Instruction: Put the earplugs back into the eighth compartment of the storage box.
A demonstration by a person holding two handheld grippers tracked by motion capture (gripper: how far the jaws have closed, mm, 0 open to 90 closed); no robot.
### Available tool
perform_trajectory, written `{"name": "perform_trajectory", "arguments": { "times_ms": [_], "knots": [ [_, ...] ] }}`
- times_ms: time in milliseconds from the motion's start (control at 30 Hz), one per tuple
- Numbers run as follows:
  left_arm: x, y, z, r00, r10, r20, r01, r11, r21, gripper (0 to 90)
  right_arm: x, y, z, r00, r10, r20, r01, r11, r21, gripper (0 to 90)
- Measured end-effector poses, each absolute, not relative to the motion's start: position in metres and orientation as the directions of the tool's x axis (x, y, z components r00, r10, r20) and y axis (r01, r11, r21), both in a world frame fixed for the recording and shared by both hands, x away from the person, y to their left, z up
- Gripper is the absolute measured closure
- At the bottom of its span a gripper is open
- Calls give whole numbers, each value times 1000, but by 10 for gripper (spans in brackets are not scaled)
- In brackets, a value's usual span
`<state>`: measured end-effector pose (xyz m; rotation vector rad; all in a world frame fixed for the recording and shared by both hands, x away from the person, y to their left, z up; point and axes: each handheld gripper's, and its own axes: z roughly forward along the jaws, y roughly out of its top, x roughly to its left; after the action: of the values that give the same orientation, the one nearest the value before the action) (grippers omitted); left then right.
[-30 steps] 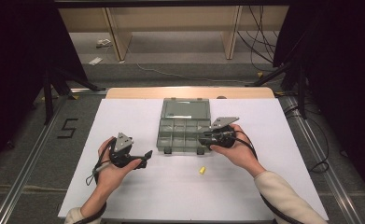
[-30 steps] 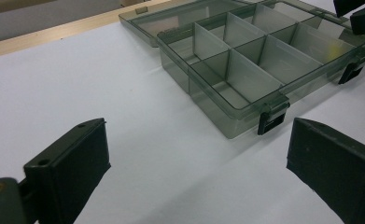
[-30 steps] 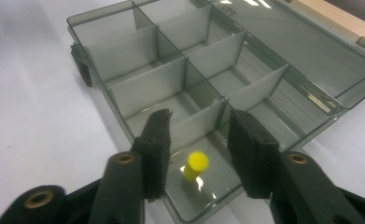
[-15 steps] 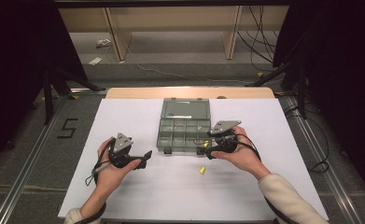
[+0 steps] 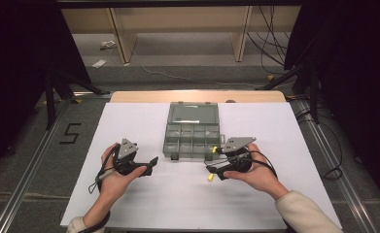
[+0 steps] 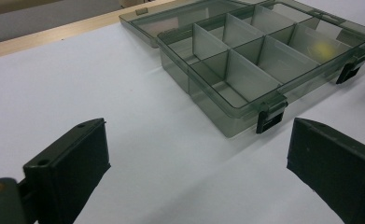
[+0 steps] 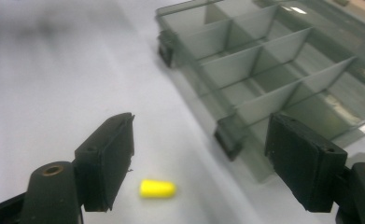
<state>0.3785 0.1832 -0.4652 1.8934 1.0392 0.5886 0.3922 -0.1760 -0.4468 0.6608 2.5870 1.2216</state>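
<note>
Left gripper (image 5: pixel 151 162): lower left of the high view; I hold it low over the white table (image 5: pixel 129 204), jaws spread wide with nothing between them, aimed at the box's near left corner, I judge as a spare hand to steady it

Organizer box (image 5: pixel 193 140): centre of the high view, lid laid flat toward the far edge, compartments open to the top, so a drop from above is easy; in the left gripper view it fills the upper right (image 6: pixel 264 65), near latches facing me

Yellow piece (image 5: pixel 210 177): just below centre, lying on the bare table, apart from the box's front wall, lower middle of the right gripper view (image 7: pixel 157 188)

Right gripper (image 5: pixel 215 171): right of centre; its jaws have just been opening and now stand spread, pinching nothing, the piece on the table near the gap between them, closer to the left jaw

Room: broad bare table to lower left and lower right of the box; the front wall and its latches are the nearest edge, so I would come at the piece from the near side
</note>
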Motion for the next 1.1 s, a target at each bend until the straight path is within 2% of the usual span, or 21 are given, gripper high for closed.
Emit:
{"name": "perform_trajectory", "arguments": {
  "times_ms": [333,533,1100],
  "knots": [
    [379,183,-466,540,842,0,426,-273,862,48,381,-170,-459,-896,443,15,311,604,734,283],
    [379,183,-466,542,840,0,427,-275,861,48,379,-164,-473,-897,443,4,331,665,670,340],
    [379,182,-466,545,839,0,427,-278,861,48,377,-156,-484,-900,435,-8,334,703,627,446]
  ]
}}
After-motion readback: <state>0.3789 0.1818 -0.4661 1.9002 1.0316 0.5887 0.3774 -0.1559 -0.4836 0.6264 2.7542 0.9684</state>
